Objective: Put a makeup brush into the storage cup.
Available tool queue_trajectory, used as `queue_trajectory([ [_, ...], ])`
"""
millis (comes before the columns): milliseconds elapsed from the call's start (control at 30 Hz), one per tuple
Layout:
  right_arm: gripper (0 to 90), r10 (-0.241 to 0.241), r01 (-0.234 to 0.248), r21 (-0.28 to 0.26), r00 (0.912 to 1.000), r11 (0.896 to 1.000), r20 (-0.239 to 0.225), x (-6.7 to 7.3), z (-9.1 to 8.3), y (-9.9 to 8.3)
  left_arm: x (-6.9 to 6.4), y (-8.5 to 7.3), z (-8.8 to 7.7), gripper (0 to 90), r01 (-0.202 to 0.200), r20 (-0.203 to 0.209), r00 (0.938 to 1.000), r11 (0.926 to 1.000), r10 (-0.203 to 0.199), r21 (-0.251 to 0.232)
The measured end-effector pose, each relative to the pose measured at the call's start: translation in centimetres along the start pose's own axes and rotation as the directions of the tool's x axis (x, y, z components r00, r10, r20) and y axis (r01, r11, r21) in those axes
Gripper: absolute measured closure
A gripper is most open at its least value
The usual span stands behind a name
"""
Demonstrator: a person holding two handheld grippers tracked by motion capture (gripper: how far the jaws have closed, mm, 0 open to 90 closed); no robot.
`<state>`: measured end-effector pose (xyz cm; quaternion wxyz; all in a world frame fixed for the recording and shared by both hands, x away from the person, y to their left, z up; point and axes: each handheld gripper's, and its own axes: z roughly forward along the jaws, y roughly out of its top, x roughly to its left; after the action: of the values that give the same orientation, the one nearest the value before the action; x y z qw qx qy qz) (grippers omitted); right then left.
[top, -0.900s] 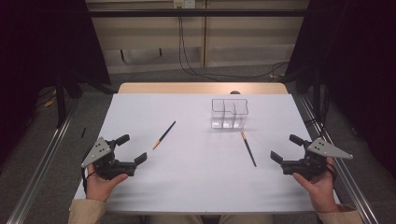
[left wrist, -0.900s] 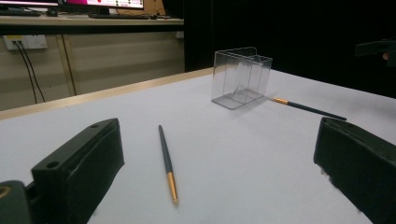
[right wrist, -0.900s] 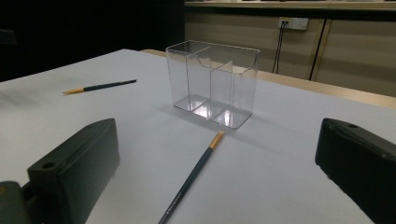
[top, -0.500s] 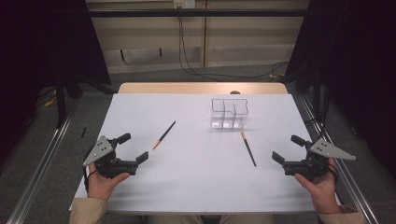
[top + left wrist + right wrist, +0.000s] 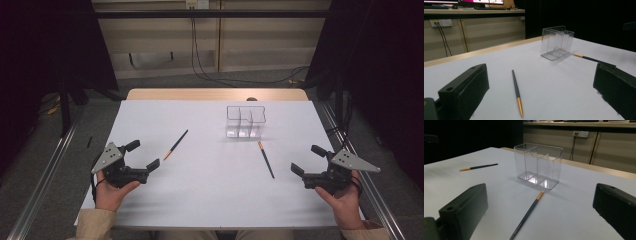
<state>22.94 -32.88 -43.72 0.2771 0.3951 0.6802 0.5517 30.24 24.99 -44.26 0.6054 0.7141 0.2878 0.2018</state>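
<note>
Pens, two of them, lie flat on the white bench: the left pen a little ahead of the left tongs, the right pen between the right tongs and the clear holder, its orange tip near the holder's front wall. One holder stands upright toward the far right of the bench, split into three compartments, all holding nothing.

From above, both pens look thin and plain. The left gripper view brings the left pen close, gold end nearest the camera, with the holder and the other pen beyond. The right gripper view shows the right pen pointing at the holder, whose dividers read clearly there.

Both pairs of tongs stand wide apart with nothing between them, each held low near the bench's near corners.

Compared with the earlier frames, pens and holder lie where they were, and both hands have barely shifted.
</note>
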Motion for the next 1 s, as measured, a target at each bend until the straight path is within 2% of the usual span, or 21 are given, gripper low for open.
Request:
queue_trajectory([
  [567,0.0,-0.002,0.002,-0.006,1.0,1.0,0.006,-0.1,-0.2,0.0,0.6,0.0,0.8,0.0,0.045,-0.009,0.999,0.999,-0.045,-0.001],
  [1000,0.0,-0.004,0.004,0.001,1.0,1.0,0.009,-0.1,-0.4,-0.2,1.3,0.6,2.5,0.0,0.038,-0.016,0.9991,0.9993,-0.038,0.0],
])
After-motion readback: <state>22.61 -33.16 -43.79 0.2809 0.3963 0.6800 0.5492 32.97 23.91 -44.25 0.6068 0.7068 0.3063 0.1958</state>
